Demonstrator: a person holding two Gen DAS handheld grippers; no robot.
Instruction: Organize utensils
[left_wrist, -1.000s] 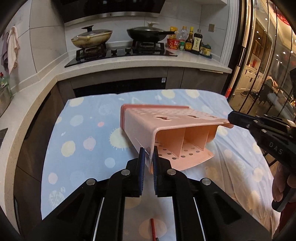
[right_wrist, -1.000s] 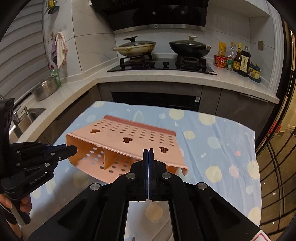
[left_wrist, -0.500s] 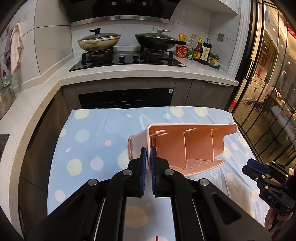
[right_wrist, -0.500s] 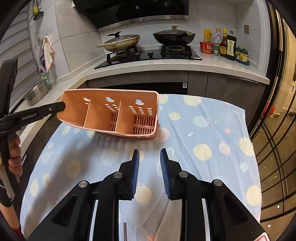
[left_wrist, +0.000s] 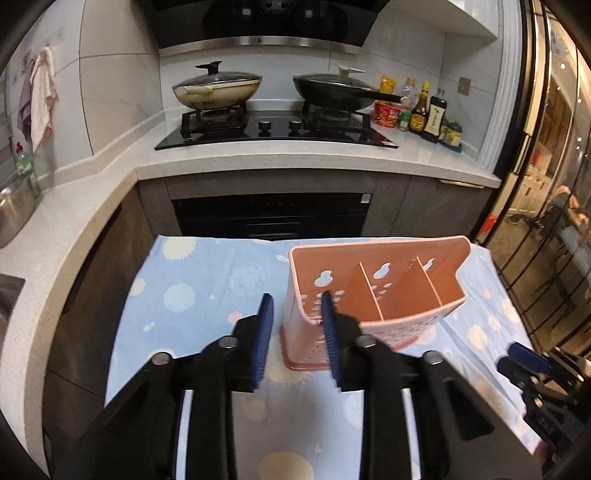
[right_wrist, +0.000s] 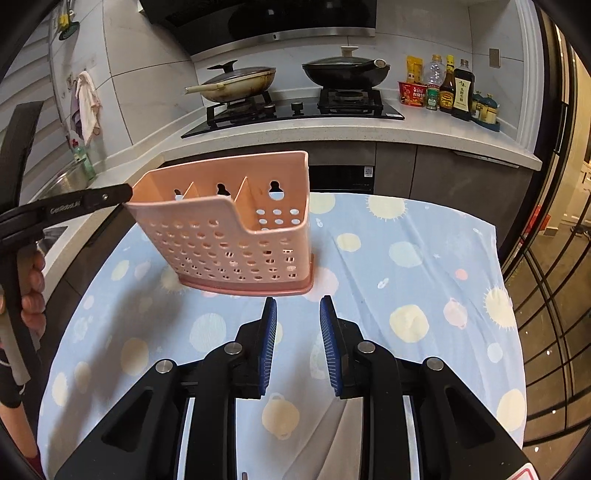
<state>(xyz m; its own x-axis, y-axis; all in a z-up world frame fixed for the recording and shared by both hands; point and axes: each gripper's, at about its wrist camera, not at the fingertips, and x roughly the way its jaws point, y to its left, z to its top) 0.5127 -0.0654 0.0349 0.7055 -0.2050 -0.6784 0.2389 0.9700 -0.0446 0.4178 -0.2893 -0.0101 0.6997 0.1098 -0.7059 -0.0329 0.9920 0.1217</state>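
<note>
The pink caddy (right_wrist: 236, 236) stands upright on the cloth-covered counter (right_wrist: 406, 258). The left gripper (left_wrist: 297, 299) straddles its left rim, fingers spread. The right gripper (right_wrist: 297, 306), fingers spread, hangs just before it.

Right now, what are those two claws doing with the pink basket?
Both claws open: left claw straddles the basket end wall, right claw hangs clear. Basket upright on cloth, empty. Nothing in the way.

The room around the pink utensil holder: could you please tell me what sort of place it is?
Very likely a home kitchen: a gas hob carries two lidded woks, sauce bottles stand on the stone counter, and a sink sits at the left.
</note>
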